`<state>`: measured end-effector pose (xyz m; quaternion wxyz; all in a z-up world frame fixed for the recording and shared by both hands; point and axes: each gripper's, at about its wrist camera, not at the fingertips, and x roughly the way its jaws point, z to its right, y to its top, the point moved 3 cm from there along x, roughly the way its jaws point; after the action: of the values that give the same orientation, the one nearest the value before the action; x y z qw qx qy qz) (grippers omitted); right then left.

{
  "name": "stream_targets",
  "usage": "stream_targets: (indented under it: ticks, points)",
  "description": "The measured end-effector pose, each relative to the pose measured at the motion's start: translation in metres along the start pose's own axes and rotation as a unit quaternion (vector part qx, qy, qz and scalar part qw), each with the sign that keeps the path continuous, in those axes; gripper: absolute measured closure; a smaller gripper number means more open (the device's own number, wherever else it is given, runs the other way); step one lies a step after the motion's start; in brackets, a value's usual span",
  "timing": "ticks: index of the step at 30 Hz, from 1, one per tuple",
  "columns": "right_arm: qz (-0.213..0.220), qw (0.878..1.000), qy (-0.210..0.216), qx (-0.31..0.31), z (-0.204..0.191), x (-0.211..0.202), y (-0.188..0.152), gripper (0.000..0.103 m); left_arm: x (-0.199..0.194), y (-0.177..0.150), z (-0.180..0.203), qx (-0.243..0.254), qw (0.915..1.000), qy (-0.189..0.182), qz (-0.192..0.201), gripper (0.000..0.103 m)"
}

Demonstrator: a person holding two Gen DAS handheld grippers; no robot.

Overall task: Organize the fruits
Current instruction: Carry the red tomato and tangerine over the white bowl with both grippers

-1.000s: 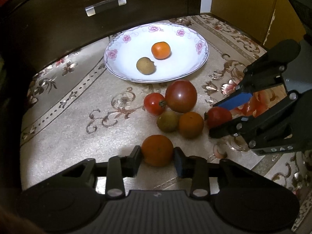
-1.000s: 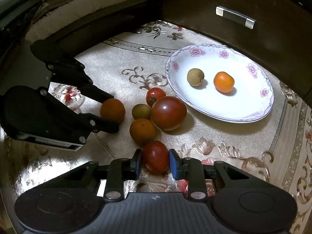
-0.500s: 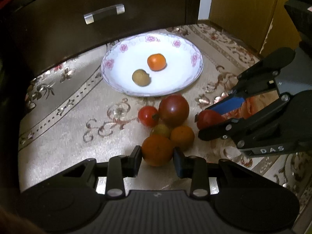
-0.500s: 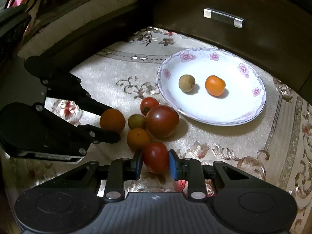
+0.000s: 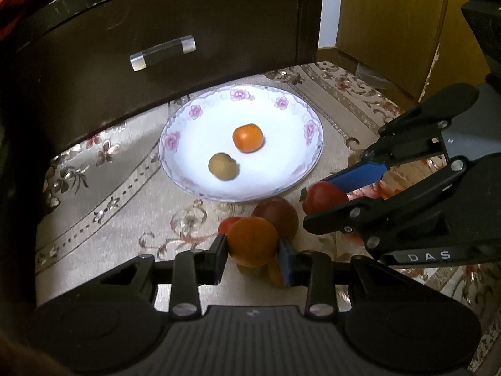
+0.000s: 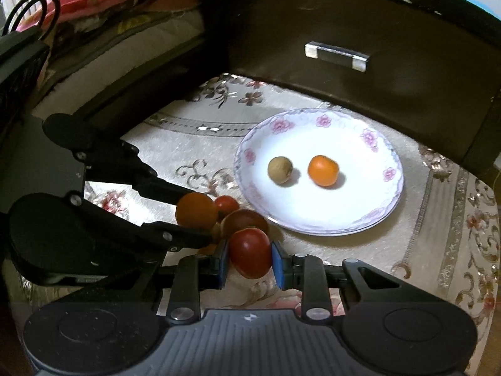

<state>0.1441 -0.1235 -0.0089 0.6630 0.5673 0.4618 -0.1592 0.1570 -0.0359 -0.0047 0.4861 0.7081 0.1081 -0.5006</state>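
Both grippers gripping fruit near the plate.
Plate [image 5: 313,169] is sitting on the cloth [image 5: 103,206], holding an orange [image 5: 248,138] and a brown fruit [image 5: 221,166]. Left gripper [image 5: 253,255] is clamping a tangerine [image 5: 252,244]; right gripper [image 6: 249,261] is clamping a tomato [image 6: 250,252]. Remaining fruits are bunching just short of the plate.
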Motion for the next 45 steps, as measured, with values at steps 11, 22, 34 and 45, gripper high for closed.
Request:
stream_targets:
  ticks: [11, 22, 34, 45]
  points:
    - [0.016, 0.999, -0.023, 0.024, 0.017, 0.001, 0.011, 0.077, 0.010, 0.020, -0.006, -0.009, 0.9997, 0.019, 0.012, 0.063]
    - [0.028, 0.998, -0.042, 0.046, 0.035, 0.012, 0.021, 0.077, 0.029, 0.033, -0.013, -0.024, 0.9991, 0.031, 0.016, 0.064]
    - [0.022, 0.997, -0.039, 0.059, 0.049, 0.030, 0.027, 0.075, 0.041, 0.039, -0.016, -0.026, 0.9985, 0.045, 0.018, 0.065]
    - [0.030, 0.996, -0.052, 0.063, 0.051, 0.031, 0.026, 0.070, 0.041, 0.039, -0.017, -0.029, 0.9981, 0.051, 0.021, 0.063]
